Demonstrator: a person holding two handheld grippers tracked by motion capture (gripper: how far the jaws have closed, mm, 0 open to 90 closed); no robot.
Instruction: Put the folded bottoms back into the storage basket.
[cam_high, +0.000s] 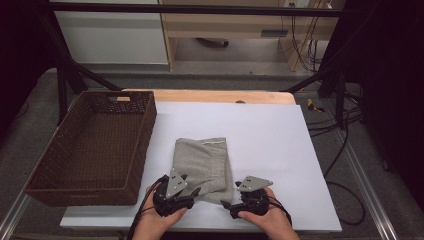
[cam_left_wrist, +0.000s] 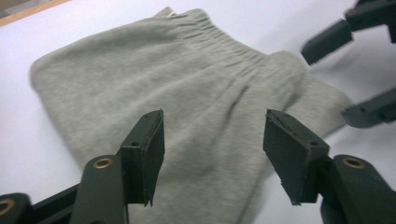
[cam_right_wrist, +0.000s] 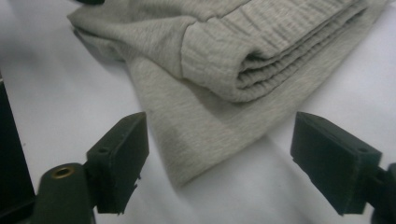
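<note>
Even overhead light is falling on the white paper-covered worktop (cam_high: 265, 135), leaving it bright without glare, while the room's sides are sinking into near black. The high view is looking soft and grainy. In both gripper views, the folded grey knitted cloth (cam_left_wrist: 187, 93) is casting soft shadows onto the white surface, and the near black tongs are blurring slightly at the bottom edges.

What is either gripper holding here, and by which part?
Nothing: both the left gripper and right gripper have open jaws at the folded grey fleece garment.
</note>
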